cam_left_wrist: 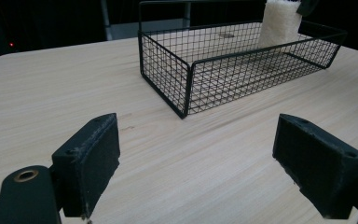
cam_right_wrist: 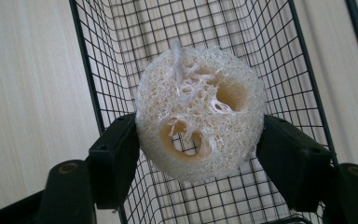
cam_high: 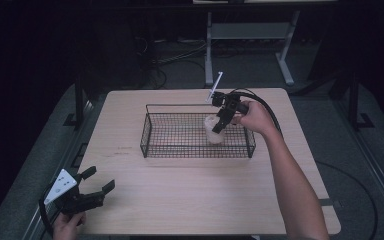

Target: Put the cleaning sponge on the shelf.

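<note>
One loofah piece (cam_right_wrist: 199, 114) sits clamped in the right gripper (cam_high: 221, 119) jaws over the wire basket (cam_high: 150, 135) at about two o'clock on the counter (cam_high: 190, 195); best lowered straight, released only once resting, left gripper (cam_high: 92, 187) jaws apart.

Open worktop (cam_high: 200, 195) stretches between the left tool (cam_high: 91, 186) and the wire basket (cam_high: 170, 149), whose upright mesh walls bar any level entry; the basket's open top offers passage beside the loofah (cam_high: 213, 131).

Dim room, lit tabletop (slightly soft)
</note>
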`<state>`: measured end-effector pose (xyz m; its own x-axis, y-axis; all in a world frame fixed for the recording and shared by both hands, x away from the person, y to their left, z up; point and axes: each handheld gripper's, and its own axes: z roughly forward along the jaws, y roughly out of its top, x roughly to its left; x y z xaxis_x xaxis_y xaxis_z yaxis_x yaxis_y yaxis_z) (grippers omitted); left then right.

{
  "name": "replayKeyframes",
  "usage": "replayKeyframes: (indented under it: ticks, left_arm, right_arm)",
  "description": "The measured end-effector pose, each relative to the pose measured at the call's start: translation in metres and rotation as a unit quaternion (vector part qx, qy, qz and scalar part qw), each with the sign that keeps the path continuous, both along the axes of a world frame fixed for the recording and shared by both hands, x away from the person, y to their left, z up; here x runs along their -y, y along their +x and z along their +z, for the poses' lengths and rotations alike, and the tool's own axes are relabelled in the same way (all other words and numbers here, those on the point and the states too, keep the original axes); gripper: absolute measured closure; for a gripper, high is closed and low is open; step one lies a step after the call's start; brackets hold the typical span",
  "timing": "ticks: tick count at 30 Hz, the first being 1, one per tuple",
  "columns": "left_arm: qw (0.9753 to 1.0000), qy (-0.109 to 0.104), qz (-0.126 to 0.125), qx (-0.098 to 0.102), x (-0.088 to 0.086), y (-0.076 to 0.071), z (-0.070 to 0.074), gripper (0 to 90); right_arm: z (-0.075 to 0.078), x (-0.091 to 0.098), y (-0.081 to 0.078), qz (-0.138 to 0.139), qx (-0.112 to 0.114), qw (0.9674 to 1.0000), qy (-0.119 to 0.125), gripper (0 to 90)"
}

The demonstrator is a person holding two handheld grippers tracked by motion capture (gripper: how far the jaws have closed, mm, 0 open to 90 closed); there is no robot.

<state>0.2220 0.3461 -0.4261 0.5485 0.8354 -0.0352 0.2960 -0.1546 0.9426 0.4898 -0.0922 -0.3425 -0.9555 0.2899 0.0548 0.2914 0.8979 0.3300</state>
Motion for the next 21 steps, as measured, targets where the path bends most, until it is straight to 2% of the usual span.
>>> replayKeyframes:
  ticks: [14,16,21]
  left_arm:
    - [1.0000,-0.001,0.002,0.000,-0.002,-0.001,0.000,13.9]
    - [1.0000,0.000,0.002,-0.001,-0.001,-0.001,0.000,13.9]
    - [1.0000,-0.001,0.001,-0.001,-0.001,-0.001,0.000,14.0]
  right_arm:
    - [-0.014,-0.007,0.003,0.005,-0.007,0.9999,-0.007,30.1]
    - [-0.017,-0.005,0.004,0.000,-0.013,0.9999,0.006,30.1]
    - [-0.027,0.002,0.005,-0.009,-0.013,0.9999,-0.004,30.0]
